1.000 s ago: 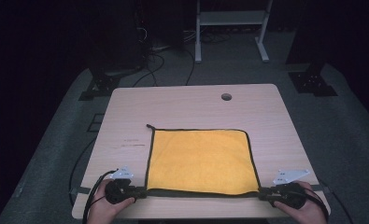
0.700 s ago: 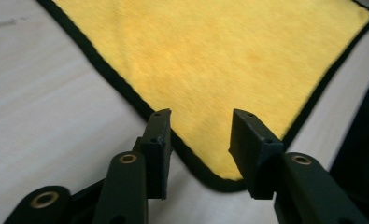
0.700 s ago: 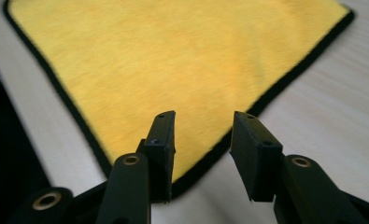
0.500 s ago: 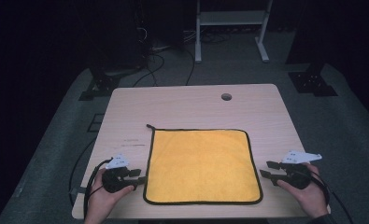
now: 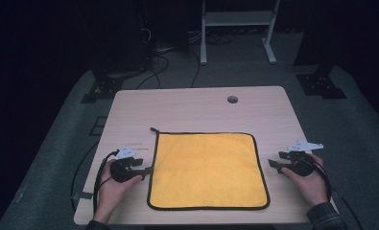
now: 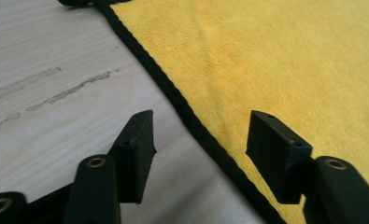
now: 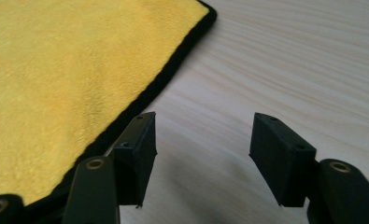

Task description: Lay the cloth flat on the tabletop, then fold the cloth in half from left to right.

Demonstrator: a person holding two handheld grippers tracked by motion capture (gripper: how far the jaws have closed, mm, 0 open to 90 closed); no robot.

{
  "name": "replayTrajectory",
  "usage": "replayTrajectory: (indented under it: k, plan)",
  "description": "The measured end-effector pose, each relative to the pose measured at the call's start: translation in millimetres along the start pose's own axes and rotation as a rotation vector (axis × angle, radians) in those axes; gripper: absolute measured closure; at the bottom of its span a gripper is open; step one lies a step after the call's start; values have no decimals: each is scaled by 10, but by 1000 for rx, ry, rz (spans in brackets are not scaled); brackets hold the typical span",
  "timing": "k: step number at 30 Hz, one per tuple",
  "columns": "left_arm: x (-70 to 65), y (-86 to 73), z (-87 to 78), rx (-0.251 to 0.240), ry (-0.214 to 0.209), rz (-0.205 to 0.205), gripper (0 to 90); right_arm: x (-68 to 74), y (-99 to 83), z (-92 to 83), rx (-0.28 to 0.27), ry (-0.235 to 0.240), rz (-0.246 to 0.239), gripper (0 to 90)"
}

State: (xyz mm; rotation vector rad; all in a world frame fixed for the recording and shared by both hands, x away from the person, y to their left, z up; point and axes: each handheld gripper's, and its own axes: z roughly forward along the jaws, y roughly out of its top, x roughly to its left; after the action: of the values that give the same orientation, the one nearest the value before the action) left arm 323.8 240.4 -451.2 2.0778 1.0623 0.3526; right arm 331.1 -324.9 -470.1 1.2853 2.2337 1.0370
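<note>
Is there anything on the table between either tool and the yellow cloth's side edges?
Nothing visible. The left tool sits at the yellow cloth's left edge and the right tool just off its right edge, both open and holding nothing, with bare table between them and the black hem.

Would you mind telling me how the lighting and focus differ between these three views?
High view: the table is lit, the room behind nearly black. Left gripper view: the yellow cloth is bright, its far part soft. Right gripper view: the wood grain is sharp nearby, and the left gripper and right gripper jaws are slightly soft.
</note>
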Motion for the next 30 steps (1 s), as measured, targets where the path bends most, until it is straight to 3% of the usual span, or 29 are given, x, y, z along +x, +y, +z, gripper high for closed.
replayTrajectory:
  k: [5, 7, 11, 13, 19, 25, 30]
  plan:
    - [101, -4, 54, 7, 51, -6, 289, -44, -13, 67, 20, -22, 6, 357]
    - [114, -9, 62, 5, 52, -16, 280, -37, -29, 96, 46, -42, 5, 324]
    - [109, -9, 105, 6, 45, -18, 246, -33, -81, 96, 20, -56, 7, 288]
    - [90, -12, 131, 13, 43, -16, 246, -45, -111, 108, -5, -62, 10, 258]
    - [66, 27, 206, 8, 40, -19, 257, -41, -120, 99, -5, -69, 17, 251]
    - [66, 65, 305, 30, 91, 4, 282, -41, -120, 99, -5, -69, 17, 251]
    - [56, 69, 367, 50, 100, 13, 332, -40, -120, 100, -5, -68, 17, 248]
